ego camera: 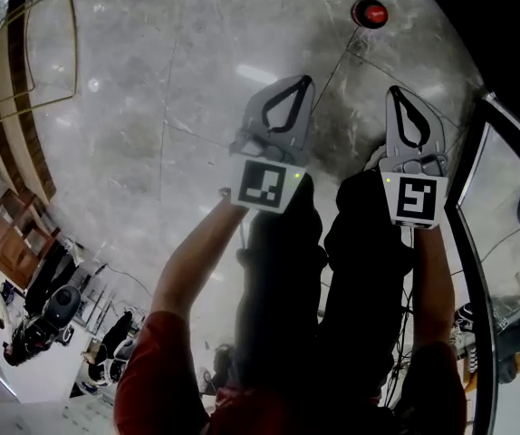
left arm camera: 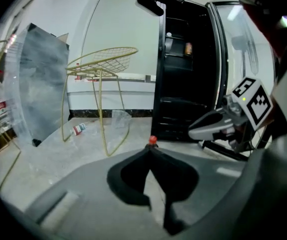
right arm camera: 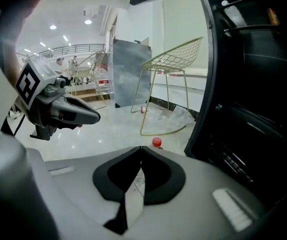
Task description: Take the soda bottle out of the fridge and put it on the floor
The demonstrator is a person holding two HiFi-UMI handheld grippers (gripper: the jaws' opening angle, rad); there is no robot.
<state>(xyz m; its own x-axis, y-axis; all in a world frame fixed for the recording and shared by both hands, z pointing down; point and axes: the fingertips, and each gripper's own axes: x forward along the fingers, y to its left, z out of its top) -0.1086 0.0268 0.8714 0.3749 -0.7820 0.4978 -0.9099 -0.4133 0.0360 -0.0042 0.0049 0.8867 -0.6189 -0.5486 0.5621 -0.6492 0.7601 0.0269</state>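
The soda bottle (ego camera: 370,13), dark with a red cap, stands on the marble floor ahead of both grippers. Only its red cap (left arm camera: 153,140) peeks over the jaw tips in the left gripper view, and the cap (right arm camera: 156,143) shows the same way in the right gripper view. My left gripper (ego camera: 305,82) is shut and holds nothing. My right gripper (ego camera: 394,91) is shut and empty too. Both are held side by side above the floor, apart from the bottle. The black fridge (left arm camera: 183,84) stands open to the right, its dark shelves (right arm camera: 253,109) close beside my right gripper.
The fridge's glass door (ego camera: 477,198) hangs open at the right. A gold wire chair (left arm camera: 103,64) stands on the floor ahead, with another small bottle (left arm camera: 78,129) lying near its legs. A grey panel (right arm camera: 128,69) leans behind the chair. The person's dark legs (ego camera: 323,270) stand below the grippers.
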